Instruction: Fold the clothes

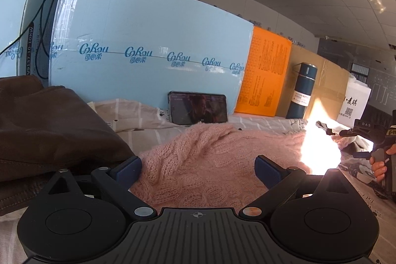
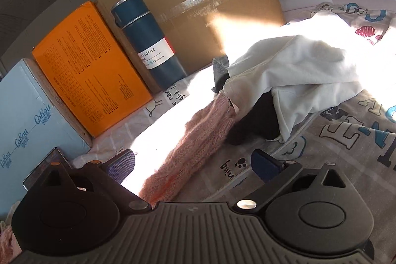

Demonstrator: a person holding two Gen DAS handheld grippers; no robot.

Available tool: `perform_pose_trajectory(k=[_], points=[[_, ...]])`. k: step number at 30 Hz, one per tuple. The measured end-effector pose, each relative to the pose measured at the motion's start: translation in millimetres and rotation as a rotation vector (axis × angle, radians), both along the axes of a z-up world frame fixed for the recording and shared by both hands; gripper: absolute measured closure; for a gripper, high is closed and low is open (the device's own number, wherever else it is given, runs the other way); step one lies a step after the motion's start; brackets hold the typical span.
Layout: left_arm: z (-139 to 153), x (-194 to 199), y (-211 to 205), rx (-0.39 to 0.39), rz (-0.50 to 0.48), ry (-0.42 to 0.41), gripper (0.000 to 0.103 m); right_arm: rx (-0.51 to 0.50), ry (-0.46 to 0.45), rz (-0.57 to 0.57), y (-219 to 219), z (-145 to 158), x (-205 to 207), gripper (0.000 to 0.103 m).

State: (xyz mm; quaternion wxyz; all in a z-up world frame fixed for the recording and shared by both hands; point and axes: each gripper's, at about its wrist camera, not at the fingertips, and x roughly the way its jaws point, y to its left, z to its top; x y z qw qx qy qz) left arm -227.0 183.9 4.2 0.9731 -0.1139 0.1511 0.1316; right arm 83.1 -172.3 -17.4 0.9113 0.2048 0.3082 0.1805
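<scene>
A pink knitted sweater [image 1: 210,160] lies spread on the printed sheet. My left gripper [image 1: 198,170] is open just above its near edge, jaws wide and empty. In the right wrist view a pink sleeve [image 2: 195,140] runs away from me between the jaws of my right gripper [image 2: 193,165], which is open and empty above it. The sleeve's cuff ends by a white garment [image 2: 297,71] heaped over a black one [image 2: 257,120]. The right gripper also shows in the left wrist view [image 1: 331,130] at the far right, held by a hand.
A dark brown garment [image 1: 49,130] lies piled at the left. Along the back stand light blue boxes [image 1: 148,46], an orange box [image 2: 86,66], a brown carton [image 2: 203,6], a dark blue bottle [image 2: 148,41] and a propped phone [image 1: 198,108]. Strong sunlight glares on the sheet [image 2: 334,152].
</scene>
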Motion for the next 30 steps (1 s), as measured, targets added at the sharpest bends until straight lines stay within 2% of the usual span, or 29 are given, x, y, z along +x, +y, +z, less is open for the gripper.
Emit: perform_pose_trajectory(k=[6,9,13,16,17,18,19,20,21,24,27,30], points=[[-1,0,0,-0.009,-0.006,0.002,0.003,0.012,0.065,-0.001,13,-5,20,0.002],[-1,0,1,-0.012,-0.007,0.002,0.003,0.045,0.069,-0.03,11,-7,27,0.002],[-3,3,3,-0.028,-0.009,0.019,0.003,0.148,0.058,-0.096,3,-13,36,0.003],[-4,3,5,-0.042,-0.009,0.025,0.003,0.135,0.024,-0.109,6,-15,36,0.009],[-4,3,6,-0.047,-0.009,0.025,0.003,0.123,0.014,-0.112,8,-16,36,0.022],[-5,4,6,-0.049,-0.009,0.028,0.003,0.115,0.01,-0.108,10,-17,36,0.041],[-5,4,7,-0.052,-0.009,0.031,0.003,0.114,0.015,-0.09,12,-18,37,0.052],[-5,4,7,-0.053,-0.009,0.031,0.003,0.114,0.013,-0.076,13,-19,36,0.07],[-5,4,7,-0.054,-0.009,0.031,0.003,0.118,0.0,-0.066,13,-18,34,0.079],[-4,2,9,-0.063,-0.012,0.016,0.003,0.131,-0.043,-0.036,14,-13,26,0.086],[-3,0,11,-0.078,-0.011,-0.003,0.003,0.136,-0.13,-0.018,11,5,7,0.087],[-2,-1,11,-0.076,-0.009,-0.012,0.003,0.088,-0.23,-0.031,13,30,-18,0.087]])
